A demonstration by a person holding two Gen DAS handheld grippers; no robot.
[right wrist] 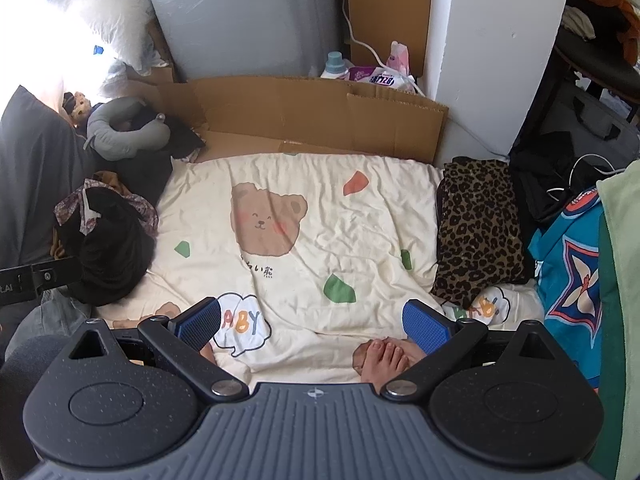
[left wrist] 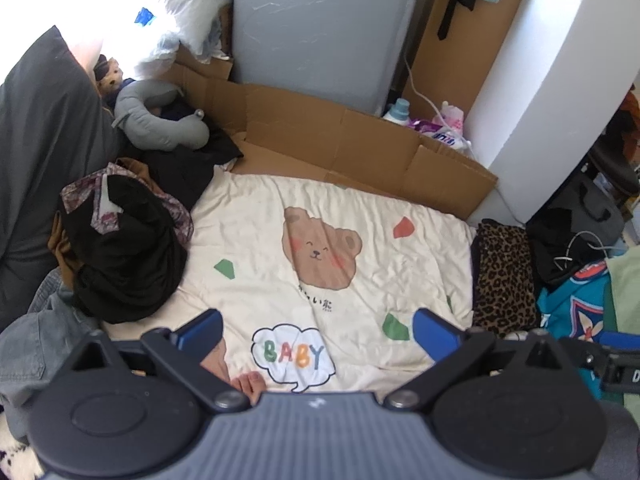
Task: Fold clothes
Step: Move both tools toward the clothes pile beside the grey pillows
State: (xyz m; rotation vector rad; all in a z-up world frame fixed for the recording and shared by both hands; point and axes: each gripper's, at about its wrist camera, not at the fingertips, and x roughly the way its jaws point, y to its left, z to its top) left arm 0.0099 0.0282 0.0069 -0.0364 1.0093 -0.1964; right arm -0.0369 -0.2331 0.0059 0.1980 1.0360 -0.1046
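At the far left, a grey cushion (left wrist: 36,152) is leaning against the bed edge, and its lower part is running out of the frame. Just beside it a heap of dark clothes (left wrist: 124,256) is lying on the cream bear blanket (left wrist: 320,216), with a floral piece (left wrist: 100,184) and a brown one mixed in; how many garments are in the heap is hard to tell. Denim fabric (left wrist: 28,356) is showing below the heap, half covered by the body of the left claw (left wrist: 318,330). This claw is hovering wide open over the blanket, holding nothing (the blue pads are standing far apart). Some toes (left wrist: 248,384) are peeking out behind its body.

In the middle of the blanket nothing is lying. Behind it a flat cardboard sheet (right wrist: 304,112) is standing against a grey appliance (right wrist: 240,16), whose top is cut off.

The right claw (right wrist: 312,326) is also spread wide and empty above the blanket's near edge, with a bare foot (right wrist: 384,360) partly hidden by its right finger. Further right, a folded leopard-print garment (right wrist: 476,228) is resting on the blanket's right edge. Beyond it a blue patterned bag (right wrist: 572,280) and a green cloth (right wrist: 620,280) are being cropped by the frame.
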